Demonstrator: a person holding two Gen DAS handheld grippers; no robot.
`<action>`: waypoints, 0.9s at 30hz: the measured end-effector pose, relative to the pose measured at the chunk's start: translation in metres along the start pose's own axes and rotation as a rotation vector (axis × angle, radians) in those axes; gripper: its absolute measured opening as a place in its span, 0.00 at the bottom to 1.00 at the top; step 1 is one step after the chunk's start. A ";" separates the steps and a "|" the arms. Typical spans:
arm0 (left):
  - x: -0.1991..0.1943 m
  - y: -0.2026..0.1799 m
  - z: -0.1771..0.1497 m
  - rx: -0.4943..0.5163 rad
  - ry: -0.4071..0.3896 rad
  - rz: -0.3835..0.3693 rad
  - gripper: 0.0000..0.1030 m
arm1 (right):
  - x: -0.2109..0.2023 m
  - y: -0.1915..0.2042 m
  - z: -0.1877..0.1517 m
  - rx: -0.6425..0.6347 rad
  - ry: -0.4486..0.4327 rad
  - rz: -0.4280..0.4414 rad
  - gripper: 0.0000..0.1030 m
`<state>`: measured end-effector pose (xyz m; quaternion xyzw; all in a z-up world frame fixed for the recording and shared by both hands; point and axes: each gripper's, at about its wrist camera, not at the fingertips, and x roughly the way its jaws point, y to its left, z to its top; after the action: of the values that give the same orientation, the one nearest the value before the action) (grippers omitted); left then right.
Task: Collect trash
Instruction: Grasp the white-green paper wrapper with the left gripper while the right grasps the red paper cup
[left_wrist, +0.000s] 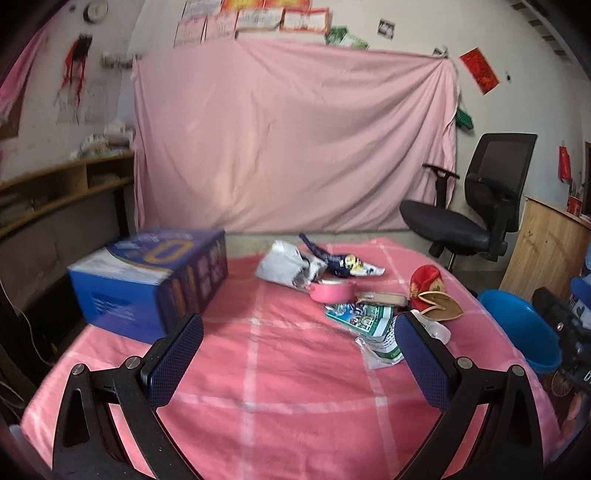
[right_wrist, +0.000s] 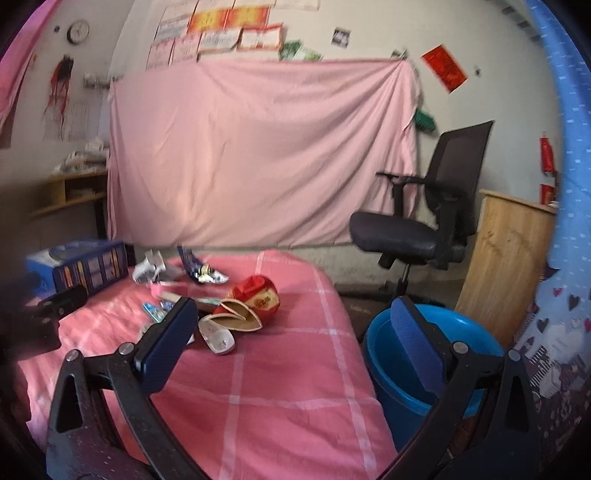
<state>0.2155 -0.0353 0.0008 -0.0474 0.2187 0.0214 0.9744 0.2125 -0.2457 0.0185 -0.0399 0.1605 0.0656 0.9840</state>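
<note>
Trash lies in a heap on the pink checked tablecloth (left_wrist: 258, 369): a crumpled white wrapper (left_wrist: 284, 264), a dark blue wrapper (left_wrist: 343, 263), a green printed packet (left_wrist: 364, 317), a red and gold pouch (left_wrist: 428, 290) and a small pink pot (left_wrist: 332, 290). The heap also shows in the right wrist view, with the pouch (right_wrist: 258, 295) and a white item (right_wrist: 218, 338). My left gripper (left_wrist: 299, 350) is open and empty above the near cloth. My right gripper (right_wrist: 291, 339) is open and empty, right of the heap. A blue basin (right_wrist: 384, 350) stands beside the table.
A blue cardboard box (left_wrist: 147, 280) stands at the table's far left. A black office chair (left_wrist: 476, 206) stands behind the table on the right. A wooden cabinet (right_wrist: 509, 251) is at the far right. A pink sheet (left_wrist: 295, 140) hangs on the back wall.
</note>
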 end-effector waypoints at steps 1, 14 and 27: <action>0.011 0.001 0.000 -0.021 0.029 -0.007 0.97 | 0.008 0.000 0.001 0.000 0.020 0.018 0.99; 0.069 -0.007 -0.007 -0.092 0.293 -0.202 0.40 | 0.095 0.010 -0.009 -0.118 0.286 0.179 0.50; 0.060 -0.007 -0.008 -0.177 0.360 -0.278 0.07 | 0.112 0.011 -0.012 -0.130 0.334 0.171 0.15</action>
<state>0.2667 -0.0423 -0.0318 -0.1653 0.3773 -0.1027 0.9054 0.3127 -0.2232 -0.0294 -0.1002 0.3198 0.1515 0.9299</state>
